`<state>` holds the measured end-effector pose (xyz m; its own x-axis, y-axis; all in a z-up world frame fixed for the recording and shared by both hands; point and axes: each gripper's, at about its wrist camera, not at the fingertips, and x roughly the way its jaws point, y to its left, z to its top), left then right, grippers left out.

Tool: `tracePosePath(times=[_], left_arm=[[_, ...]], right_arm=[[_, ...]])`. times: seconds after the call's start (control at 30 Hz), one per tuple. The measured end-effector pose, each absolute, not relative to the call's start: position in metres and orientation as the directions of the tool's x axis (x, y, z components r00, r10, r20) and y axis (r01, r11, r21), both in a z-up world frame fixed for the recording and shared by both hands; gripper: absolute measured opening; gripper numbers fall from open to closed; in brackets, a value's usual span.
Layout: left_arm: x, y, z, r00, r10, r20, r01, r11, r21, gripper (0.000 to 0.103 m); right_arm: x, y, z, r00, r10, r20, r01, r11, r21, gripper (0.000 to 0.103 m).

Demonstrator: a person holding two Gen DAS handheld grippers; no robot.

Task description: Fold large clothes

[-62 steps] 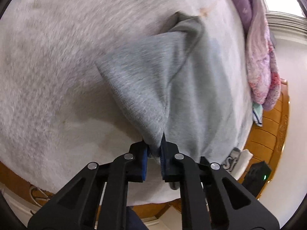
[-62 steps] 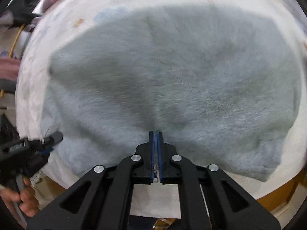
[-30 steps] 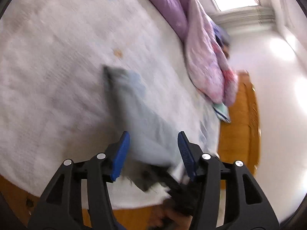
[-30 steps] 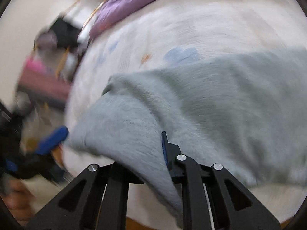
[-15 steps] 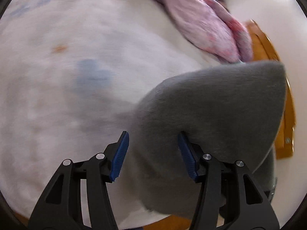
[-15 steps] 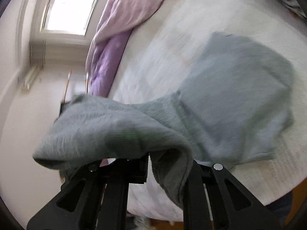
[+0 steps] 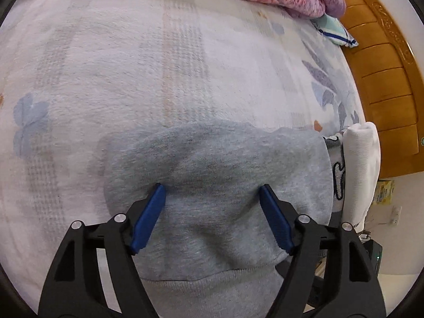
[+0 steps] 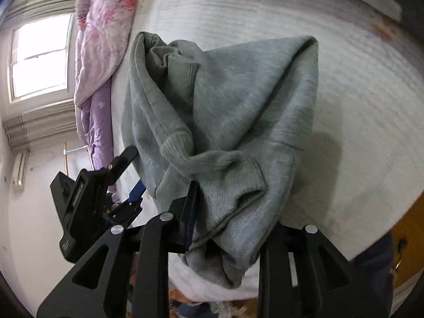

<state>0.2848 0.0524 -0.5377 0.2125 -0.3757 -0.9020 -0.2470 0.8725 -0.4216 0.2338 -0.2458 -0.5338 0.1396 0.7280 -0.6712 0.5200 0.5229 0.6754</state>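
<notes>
The grey sweatshirt point(image 7: 217, 185) lay bunched on the bed point(image 7: 132, 66), near its front edge, just beside a folded white garment point(image 7: 360, 169) to the right. From the left gripper point(image 7: 212, 193) the cloth sat directly below and ahead, its folded bulk running crosswise between the two blue pads; those jaws stood wide apart, straddling the fabric and holding none of it. The right gripper point(image 8: 233, 201) was the one in contact: a ribbed cuff and a thick wad of the sweatshirt point(image 8: 225, 111) spilled between and over its jaws, which stood apart around the wad; I could not tell whether they were pinching any of it. From there the garment stretched away up the bed toward the pink quilt point(image 8: 103, 26). The left gripper point(image 8: 87, 196) showed in that view too, just to the left of the cloth. The right hand, I judged, was the better placed for the coming fold.

Two seconds before, the left jaws had been clamped on a grey corner and the right ones were closed and empty over a flat-spread garment; half a second before, the sweatshirt was lifted high, not resting bunched on the bed.
</notes>
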Motion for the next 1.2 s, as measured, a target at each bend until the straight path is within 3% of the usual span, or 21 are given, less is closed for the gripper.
tracePosePath(times=[0.07, 0.13, 0.2, 0.27, 0.33, 0.53, 0.67, 0.9, 1.0, 1.13, 1.2], left_arm=[[0.285, 0.054, -0.541, 0.209, -0.357, -0.91, -0.255, 0.879, -0.403, 0.078], [0.285, 0.059, -0.544, 0.213, -0.371, -0.904, -0.28, 0.863, -0.42, 0.078], [0.285, 0.062, -0.543, 0.212, -0.366, -0.906, -0.301, 0.858, -0.417, 0.078], [0.285, 0.06, -0.543, 0.21, -0.354, -0.911, -0.303, 0.862, -0.406, 0.078], [0.285, 0.058, -0.543, 0.216, -0.348, -0.912, -0.306, 0.863, -0.402, 0.078], [0.29, 0.051, -0.546, 0.203, -0.298, -0.933, -0.322, 0.879, -0.351, 0.078], [0.297, 0.048, -0.55, 0.2, -0.324, -0.925, -0.318, 0.871, -0.374, 0.078], [0.251, 0.075, -0.525, 0.315, -0.397, -0.862, -0.372, 0.784, -0.497, 0.078], [0.216, 0.089, -0.529, 0.317, -0.417, -0.852, -0.441, 0.73, -0.522, 0.079], [0.174, 0.092, -0.55, 0.252, -0.438, -0.863, -0.518, 0.692, -0.503, 0.079], [0.164, 0.086, -0.56, 0.246, -0.494, -0.834, -0.539, 0.646, -0.542, 0.079]], right_arm=[[0.232, -0.263, -0.526, 0.144, 0.678, -0.721, 0.515, 0.571, 0.639, 0.059], [0.236, -0.276, -0.516, 0.14, 0.624, -0.768, 0.471, 0.641, 0.606, 0.059], [0.242, -0.281, -0.502, 0.101, 0.561, -0.822, 0.362, 0.749, 0.555, 0.055], [0.253, -0.273, -0.491, 0.095, 0.535, -0.84, 0.245, 0.805, 0.54, 0.031], [0.262, -0.259, -0.481, 0.115, 0.543, -0.832, 0.13, 0.822, 0.555, 0.017], [0.312, -0.197, -0.513, 0.122, 0.52, -0.846, -0.074, 0.854, 0.514, 0.016], [0.328, -0.183, -0.581, 0.025, 0.478, -0.878, -0.004, 0.878, 0.478, 0.011], [0.338, -0.184, -0.587, -0.031, 0.509, -0.86, 0.027, 0.861, 0.508, 0.012], [0.35, -0.197, -0.573, -0.005, 0.571, -0.821, 0.099, 0.817, 0.568, 0.017], [0.328, -0.231, -0.549, 0.093, 0.61, -0.787, 0.219, 0.758, 0.614, 0.057], [0.307, -0.248, -0.546, 0.118, 0.614, -0.78, 0.293, 0.729, 0.618, 0.059]])
